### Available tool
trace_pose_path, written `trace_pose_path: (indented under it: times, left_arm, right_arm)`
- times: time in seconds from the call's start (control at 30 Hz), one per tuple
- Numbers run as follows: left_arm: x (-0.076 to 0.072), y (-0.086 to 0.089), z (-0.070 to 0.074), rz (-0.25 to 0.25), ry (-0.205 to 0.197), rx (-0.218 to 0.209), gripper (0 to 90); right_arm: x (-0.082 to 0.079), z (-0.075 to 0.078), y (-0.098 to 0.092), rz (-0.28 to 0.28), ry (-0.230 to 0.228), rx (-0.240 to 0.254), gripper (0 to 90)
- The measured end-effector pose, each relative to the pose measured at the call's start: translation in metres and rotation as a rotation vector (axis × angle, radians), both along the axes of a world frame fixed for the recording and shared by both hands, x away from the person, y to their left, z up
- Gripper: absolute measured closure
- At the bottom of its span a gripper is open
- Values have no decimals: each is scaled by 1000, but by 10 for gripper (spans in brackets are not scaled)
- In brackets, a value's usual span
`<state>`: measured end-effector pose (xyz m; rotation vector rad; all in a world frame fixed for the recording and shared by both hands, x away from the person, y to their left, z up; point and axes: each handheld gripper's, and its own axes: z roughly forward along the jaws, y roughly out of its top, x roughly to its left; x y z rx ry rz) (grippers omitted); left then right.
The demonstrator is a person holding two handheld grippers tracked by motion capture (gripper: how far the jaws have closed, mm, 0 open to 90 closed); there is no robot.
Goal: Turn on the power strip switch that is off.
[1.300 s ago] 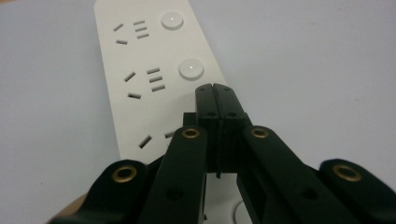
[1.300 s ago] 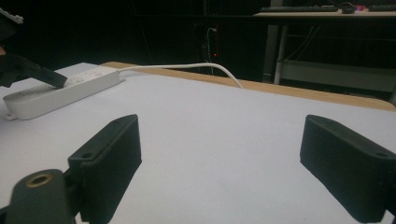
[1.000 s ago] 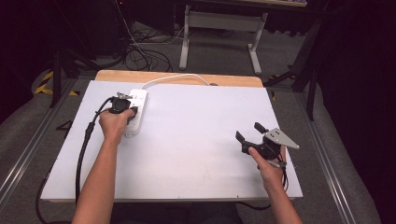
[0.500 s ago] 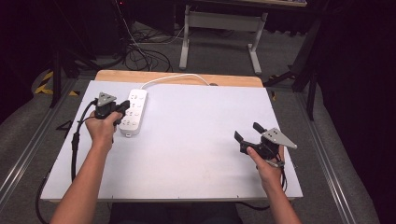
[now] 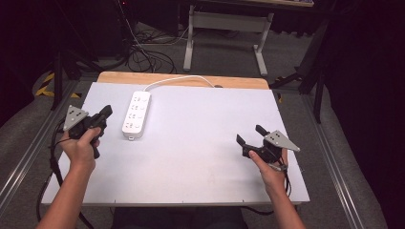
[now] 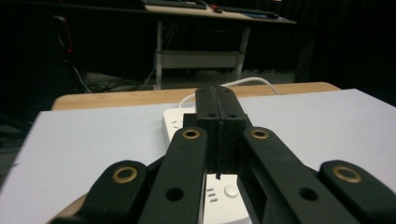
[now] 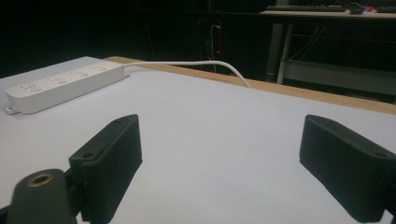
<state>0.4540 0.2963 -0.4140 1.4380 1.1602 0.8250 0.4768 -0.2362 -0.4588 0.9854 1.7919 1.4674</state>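
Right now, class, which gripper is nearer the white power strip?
Left. The left gripper sits just beside the power strip, apart from it; the right gripper is far across the table.

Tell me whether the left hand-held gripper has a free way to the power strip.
Probably yes: the left hand-held gripper, jaws shut, sits just beside the white power strip, with bare table between.

Black claws point(image 6: 218, 116) with brass-ringed screws, grey three-cornered plates point(image 5: 74, 116), trailing black cables.

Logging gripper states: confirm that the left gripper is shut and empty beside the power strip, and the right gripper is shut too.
Not quite. The right gripper is open: the right gripper view shows its jaws wide apart. The left gripper is shut and empty beside the power strip, as stated.
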Motion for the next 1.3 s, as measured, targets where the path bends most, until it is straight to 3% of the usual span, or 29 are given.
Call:
trace_pose_path:
  times: [0.17,0.27,0.4,0.53,0.87,1.03,1.13,1.17,1.27,1.3]
  left_arm:
    - [-34,13,-9,65,-58,22,900]
    - [-45,22,-12,98,-83,-4,900]
    - [-58,26,-7,111,-133,16,900]
    - [-64,28,-6,107,-150,22,900]
    - [-63,27,-10,113,-154,44,899]
    - [-63,31,-11,140,-164,25,792]
    - [-63,32,-11,172,-168,1,564]
    - [-63,33,-11,172,-162,-3,564]
    - [-64,36,-12,139,-161,-23,305]
    - [-64,37,-12,143,-158,-24,288]
  right_arm:
    - [0,0,-1,-4,2,0,132]
    - [-1,0,0,-4,3,-6,132]
    - [-2,0,1,-1,1,-8,133]
    - [-3,0,1,7,-6,-20,133]
    - [-5,1,1,4,-3,-6,133]
    - [-5,0,1,6,-6,-14,133]
    - [-4,0,2,7,-7,-14,134]
    - [-4,0,2,7,-7,-14,134]
    - [-4,0,2,8,-5,-14,134]
    - [-4,0,2,8,-3,-12,134]
